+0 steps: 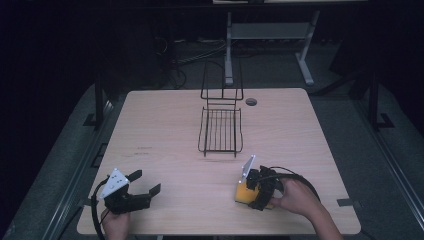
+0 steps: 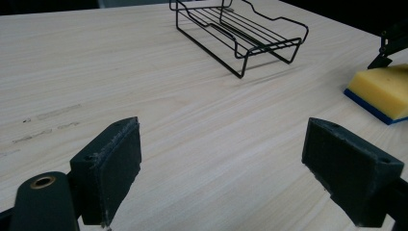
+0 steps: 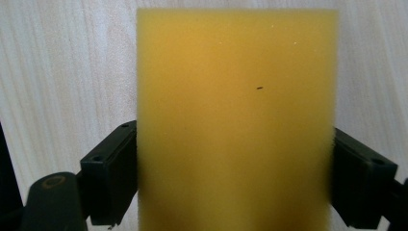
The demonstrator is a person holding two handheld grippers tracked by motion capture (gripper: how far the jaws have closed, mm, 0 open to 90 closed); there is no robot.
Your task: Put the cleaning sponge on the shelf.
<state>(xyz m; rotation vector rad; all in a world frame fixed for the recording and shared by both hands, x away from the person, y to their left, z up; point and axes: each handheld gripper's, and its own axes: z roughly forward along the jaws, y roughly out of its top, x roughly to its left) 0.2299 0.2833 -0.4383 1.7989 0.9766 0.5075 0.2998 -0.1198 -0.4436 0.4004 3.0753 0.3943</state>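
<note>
A yellow sponge (image 1: pixel 242 194) with a blue underside lies flat on the wooden table (image 1: pixel 165 125) at the front right. My right gripper (image 1: pixel 253 194) points down over it. In the right gripper view the sponge (image 3: pixel 235 106) sits between the two black jaws, which stand wide apart at its side edges; the gripper (image 3: pixel 235 185) is open. My left gripper (image 1: pixel 146 182) rests at the front left, open with nothing between its fingers (image 2: pixel 221 163). From the left gripper view the sponge (image 2: pixel 382 91) lies at the far right, with part of the right gripper (image 2: pixel 390 43) above it.
A black wire rack (image 1: pixel 220 131) with a tall back stands at the table's middle rear; it shows at the top of the left gripper view (image 2: pixel 240 33). A round cable hole (image 1: pixel 251 101) is near the far edge. A metal frame (image 1: pixel 270 35) stands behind the table.
</note>
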